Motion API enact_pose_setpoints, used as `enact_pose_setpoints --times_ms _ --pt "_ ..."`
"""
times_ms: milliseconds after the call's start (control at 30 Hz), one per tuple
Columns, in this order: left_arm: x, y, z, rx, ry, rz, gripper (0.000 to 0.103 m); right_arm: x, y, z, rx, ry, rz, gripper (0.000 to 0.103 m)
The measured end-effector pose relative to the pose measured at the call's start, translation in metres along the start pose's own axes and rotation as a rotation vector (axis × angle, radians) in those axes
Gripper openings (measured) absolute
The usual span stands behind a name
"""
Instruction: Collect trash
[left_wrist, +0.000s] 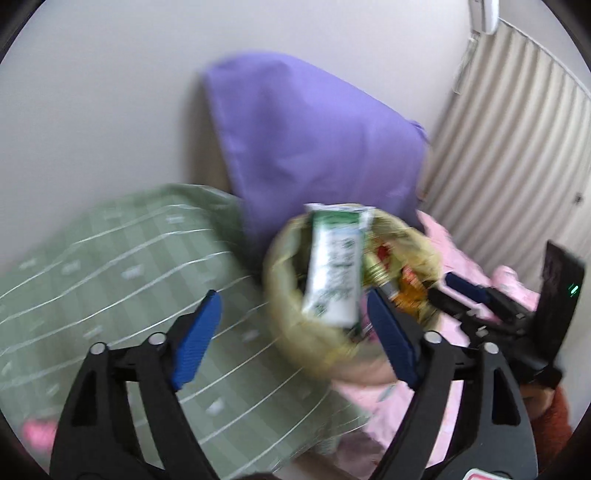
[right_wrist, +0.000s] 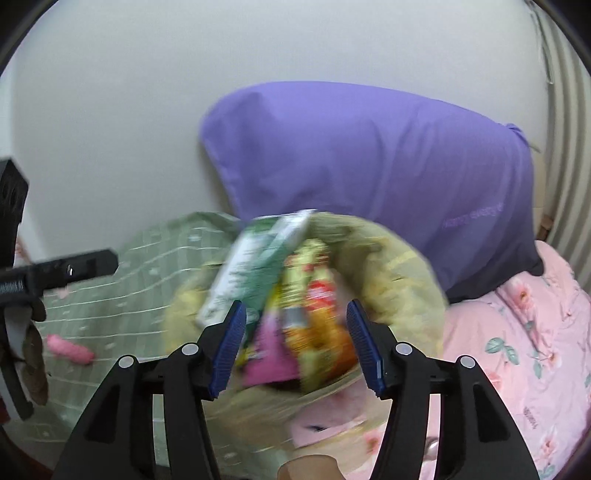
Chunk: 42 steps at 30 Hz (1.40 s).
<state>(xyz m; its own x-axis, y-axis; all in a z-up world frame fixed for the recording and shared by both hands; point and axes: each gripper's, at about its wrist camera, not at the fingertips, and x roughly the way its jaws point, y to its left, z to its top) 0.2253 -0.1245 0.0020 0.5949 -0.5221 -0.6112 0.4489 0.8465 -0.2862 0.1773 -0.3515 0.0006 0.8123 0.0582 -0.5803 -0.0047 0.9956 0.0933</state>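
Green-white carton (left_wrist: 334, 269) drops into the yellow bag (left_wrist: 284, 295); both grippers' fingers (right_wrist: 229, 347) apart, empty; next, probably fetch the pink scrap (right_wrist: 70, 349).

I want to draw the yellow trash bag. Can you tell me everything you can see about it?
The yellow trash bag looks like thin, see-through plastic, crinkled and blurry in both views. Its mouth gapes wide and points up. It sits on the bed, on the pink flowery blanket, beside the green blanket and in front of the purple pillow. Colourful wrappers fill it, and a green-and-white carton pokes out. Neither gripper grips it.
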Motion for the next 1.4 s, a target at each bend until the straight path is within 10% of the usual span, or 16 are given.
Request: enact_pose_setpoints --times_ms 333,700,1400 --pt "-0.146 0.019 -0.095 -0.062 -0.091 0.36 0.093 -0.07 0.093 -0.031 -0.074 0.021 0.181 0.054" --pt "-0.243 0.014 -0.141 -0.16 -0.179 0.589 0.093 -0.129 0.17 -0.074 -0.184 0.004 0.282 0.054" --pt "-0.287 -0.002 -0.17 -0.172 -0.212 0.596 0.093 -0.173 0.199 -0.091 -0.218 -0.033 0.312 0.054"
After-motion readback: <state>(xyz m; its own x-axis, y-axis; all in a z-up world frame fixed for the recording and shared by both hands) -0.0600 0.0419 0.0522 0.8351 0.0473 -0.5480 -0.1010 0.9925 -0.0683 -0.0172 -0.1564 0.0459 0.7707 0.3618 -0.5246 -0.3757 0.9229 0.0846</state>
